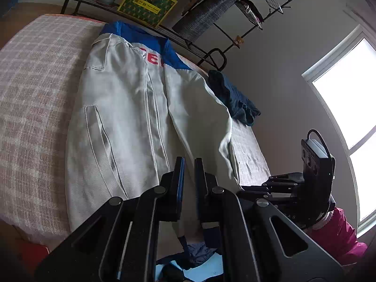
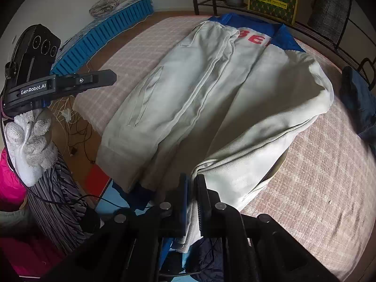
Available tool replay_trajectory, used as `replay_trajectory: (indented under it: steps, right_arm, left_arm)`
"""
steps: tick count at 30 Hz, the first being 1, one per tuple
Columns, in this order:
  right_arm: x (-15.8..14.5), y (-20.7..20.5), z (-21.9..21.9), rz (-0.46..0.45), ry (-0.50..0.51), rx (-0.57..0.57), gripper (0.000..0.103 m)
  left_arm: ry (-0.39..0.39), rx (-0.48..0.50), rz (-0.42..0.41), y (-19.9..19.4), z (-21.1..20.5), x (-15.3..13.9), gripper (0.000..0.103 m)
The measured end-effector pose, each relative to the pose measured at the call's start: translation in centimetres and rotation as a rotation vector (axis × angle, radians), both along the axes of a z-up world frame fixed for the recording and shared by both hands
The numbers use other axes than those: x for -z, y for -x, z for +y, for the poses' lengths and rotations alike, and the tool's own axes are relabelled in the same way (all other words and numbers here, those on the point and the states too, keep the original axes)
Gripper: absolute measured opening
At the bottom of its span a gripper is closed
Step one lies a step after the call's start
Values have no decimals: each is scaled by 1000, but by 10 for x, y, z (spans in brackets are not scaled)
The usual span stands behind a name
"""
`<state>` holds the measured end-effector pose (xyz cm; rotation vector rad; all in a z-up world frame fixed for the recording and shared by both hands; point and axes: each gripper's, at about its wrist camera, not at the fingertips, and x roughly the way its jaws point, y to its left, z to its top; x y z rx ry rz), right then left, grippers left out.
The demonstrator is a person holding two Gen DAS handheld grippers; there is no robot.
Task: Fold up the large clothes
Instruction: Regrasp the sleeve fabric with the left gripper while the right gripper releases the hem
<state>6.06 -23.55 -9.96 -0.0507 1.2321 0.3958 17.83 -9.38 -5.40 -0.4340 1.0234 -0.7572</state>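
Note:
A large white jacket [image 1: 131,122] with a blue collar and red letters lies on the bed; it also shows in the right wrist view [image 2: 202,87]. My right gripper [image 2: 192,178] is shut on the jacket's right sleeve cuff [image 2: 223,171], folded in over the body. My left gripper [image 1: 189,162] is nearly closed just above the jacket's hem, with nothing visibly between its fingers. The left gripper also shows in the right wrist view [image 2: 110,77], off the bed's left edge. The right gripper shows in the left wrist view [image 1: 277,183].
The bed has a pink checked cover [image 2: 324,176]. A dark blue garment [image 1: 235,98] lies at the bed's right side. A metal rack with a yellow box [image 1: 146,2] and a pot stands behind. Blue slatted board [image 2: 112,33] and cables lie on the floor.

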Motion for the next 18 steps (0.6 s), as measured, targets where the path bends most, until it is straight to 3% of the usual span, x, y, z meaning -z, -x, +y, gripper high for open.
replay_trajectory:
  steps: [5, 10, 13, 15, 16, 17, 18]
  right_arm:
    - [35, -16, 47, 18, -10, -63, 5]
    - [91, -22, 44, 123, -78, 1, 5]
    - [90, -18, 30, 111, -175, 21, 13]
    - [85, -13, 19, 122, -236, 33, 30]
    - [79, -9, 15, 103, -244, 29, 32]
    - [73, -5, 10, 82, -241, 21, 34]
    - [67, -2, 4, 60, -243, 22, 34]
  left_arm:
    - [7, -44, 26, -2, 18, 11, 5]
    - [8, -63, 74, 0, 29, 31, 5]
    - [2, -53, 104, 4, 23, 40, 5]
    - [-7, -30, 122, 6, 12, 47, 5]
    - [-13, -14, 127, 7, 5, 50, 7]
    - [-16, -3, 130, 8, -2, 52, 11]
    - [-15, 8, 132, 10, -10, 54, 24]
